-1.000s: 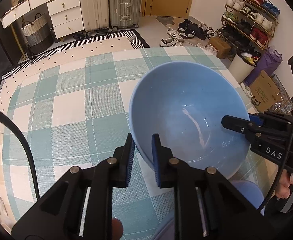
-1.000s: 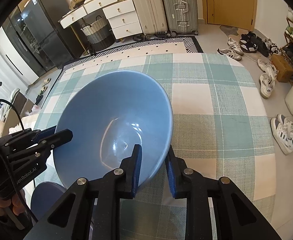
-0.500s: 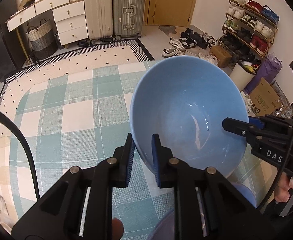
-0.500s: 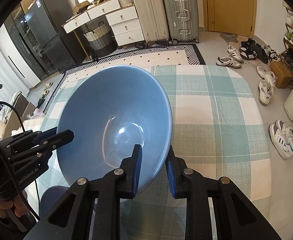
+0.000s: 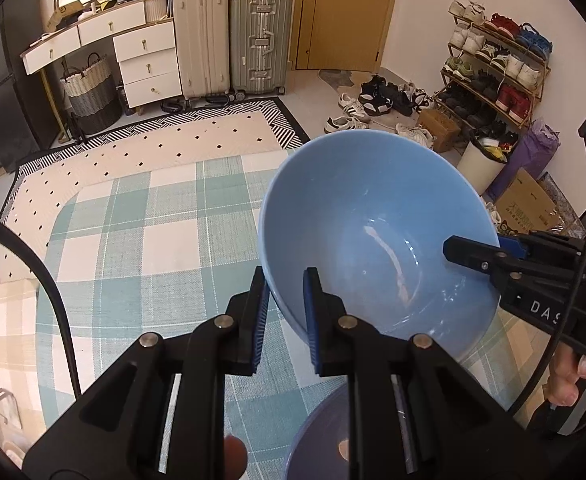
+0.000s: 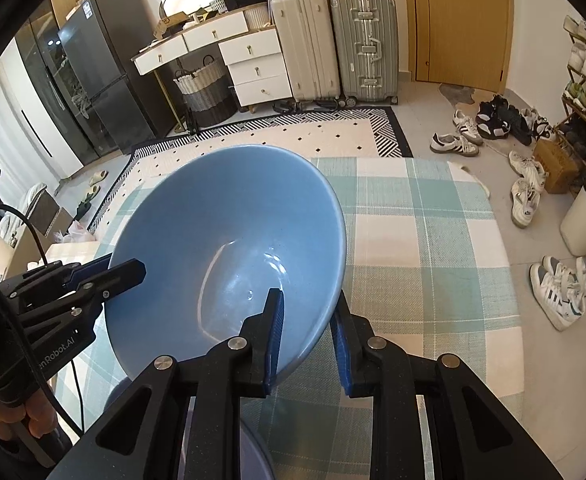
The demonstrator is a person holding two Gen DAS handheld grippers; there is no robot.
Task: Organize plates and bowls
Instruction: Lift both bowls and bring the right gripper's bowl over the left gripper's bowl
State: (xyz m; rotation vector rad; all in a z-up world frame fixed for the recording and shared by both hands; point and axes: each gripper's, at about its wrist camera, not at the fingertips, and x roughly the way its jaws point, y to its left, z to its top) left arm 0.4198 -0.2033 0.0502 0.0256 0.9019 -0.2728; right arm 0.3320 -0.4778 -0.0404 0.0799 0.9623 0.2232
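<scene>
The light blue bowl [image 5: 377,236] hangs tilted above the checked tablecloth [image 5: 141,240], gripped at two places on its rim. In the left wrist view its near-left rim runs straight between the fingers of the left gripper [image 5: 284,316]: one blue pad lies against the outer wall, the other inside, the jaws narrowed to the thickness of the wall. The bowl spreads ahead and to the right of that claw. Across the bowl, at its far right rim, the right gripper [image 5: 473,250] reaches in, one black finger inside the bowl and a blue pad outside.

In the right wrist view the bowl [image 6: 229,256] lies ahead and to the left of the right gripper [image 6: 307,332], whose jaws are narrow and clamped on the near-right rim, one pad inside and one outside. The left gripper [image 6: 121,272] bites the opposite rim.

Just below the left claw's fingers a second, darker blue bowl [image 5: 321,432] shows partly, lying under the lifted one; whether they touch cannot be told.
</scene>
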